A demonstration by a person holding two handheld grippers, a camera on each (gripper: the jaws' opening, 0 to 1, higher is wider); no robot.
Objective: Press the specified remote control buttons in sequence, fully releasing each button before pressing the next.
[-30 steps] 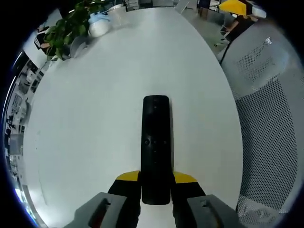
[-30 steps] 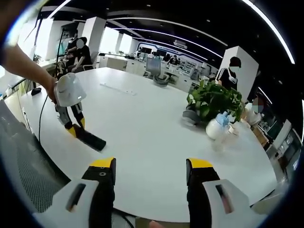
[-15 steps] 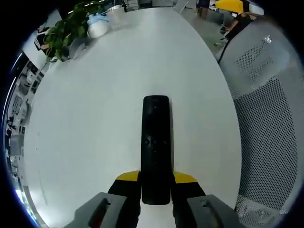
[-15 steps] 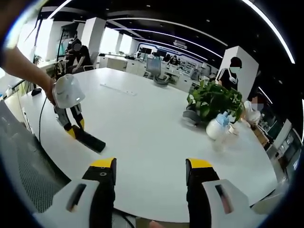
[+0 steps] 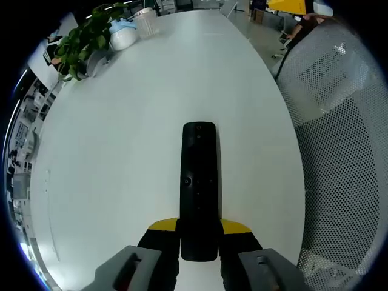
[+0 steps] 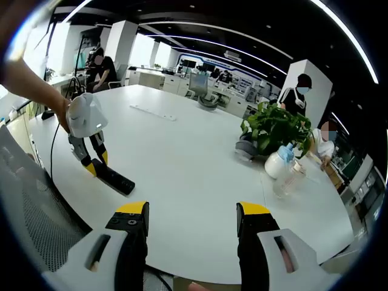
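A long black remote control (image 5: 199, 182) lies lengthwise on the white table (image 5: 121, 133), its near end between the yellow-tipped jaws of my left gripper (image 5: 199, 228), which is shut on it. In the right gripper view the same remote (image 6: 113, 178) shows at the left, held by the left gripper (image 6: 96, 166) under a person's hand. My right gripper (image 6: 193, 213) stands open over the table's near edge, well to the right of the remote, with nothing between its jaws.
A potted plant (image 6: 274, 128) and a white spray bottle (image 6: 279, 162) stand at the table's far side; the plant (image 5: 79, 42) also appears in the left gripper view. A white mesh chair (image 5: 339, 139) stands close by the table. People sit and stand in the background.
Both views have shifted slightly with the hands. The remote stays held in the left gripper and the right gripper stays open.
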